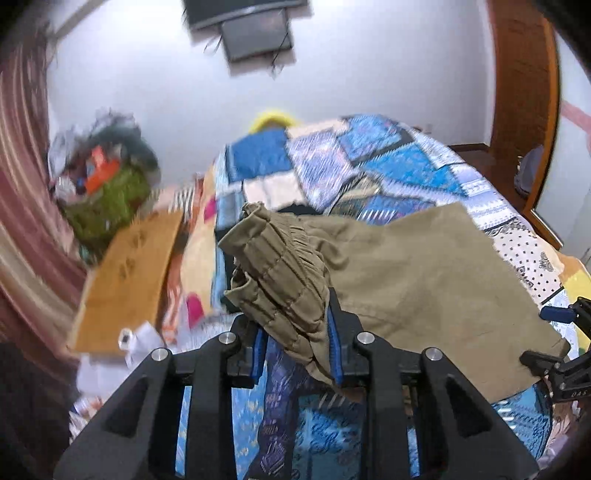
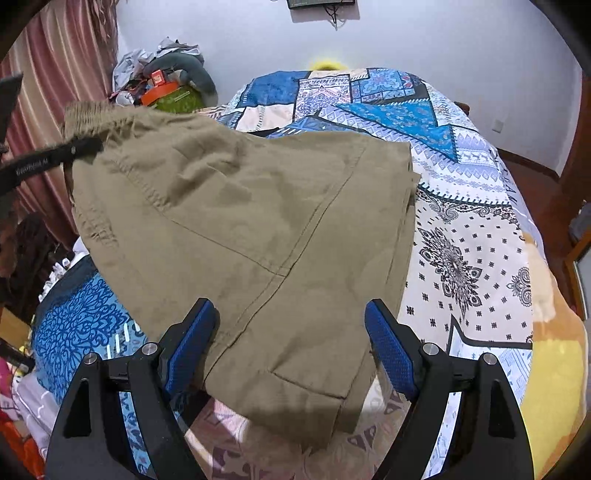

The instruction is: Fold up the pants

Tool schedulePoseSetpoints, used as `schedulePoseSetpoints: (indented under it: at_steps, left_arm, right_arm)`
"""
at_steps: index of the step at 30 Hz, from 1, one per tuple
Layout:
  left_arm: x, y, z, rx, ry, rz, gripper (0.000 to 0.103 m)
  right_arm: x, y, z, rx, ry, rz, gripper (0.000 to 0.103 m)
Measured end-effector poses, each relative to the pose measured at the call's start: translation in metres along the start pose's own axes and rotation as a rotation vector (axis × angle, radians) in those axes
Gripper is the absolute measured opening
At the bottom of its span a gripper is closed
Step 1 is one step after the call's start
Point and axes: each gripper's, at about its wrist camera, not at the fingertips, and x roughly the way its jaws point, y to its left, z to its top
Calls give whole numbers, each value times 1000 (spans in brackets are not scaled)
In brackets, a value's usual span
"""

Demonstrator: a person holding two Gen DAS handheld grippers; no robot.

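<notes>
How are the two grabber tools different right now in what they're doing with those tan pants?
The left gripper is shut on the waistband of the pants, bunching it; the right gripper is open, its blue fingers spread either side of the leg end. The left one holds cloth lifted off the bedspread; the right one grips nothing. Both are black with blue pads.

patchwork bedspread; clutter pile; striped curtain; wall screen

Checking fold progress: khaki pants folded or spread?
Folded: pants lie doubled with hem edges stacked; left gripper pinches the bunched waistband.
</notes>
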Motion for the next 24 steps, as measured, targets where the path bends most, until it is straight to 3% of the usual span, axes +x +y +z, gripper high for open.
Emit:
schedulePoseSetpoints:
  at_steps: [5, 8, 12, 24]
  left_arm:
    - [-22, -24, 26, 18, -68, -140, 25]
    - [-29, -37, 42, 4, -65, -274, 24]
    - [-32, -62, 54, 26, -54, -390, 23]
    - [-13, -140, 62, 102, 103, -624, 22]
  right_arm:
    - [-1, -6, -4, 26, -6, 13, 81]
    - [-2, -8, -5, 45, -10, 20, 82]
    - [-5, -8, -7, 58, -18, 15, 82]
    - [-8, -24, -17, 127, -33, 35, 83]
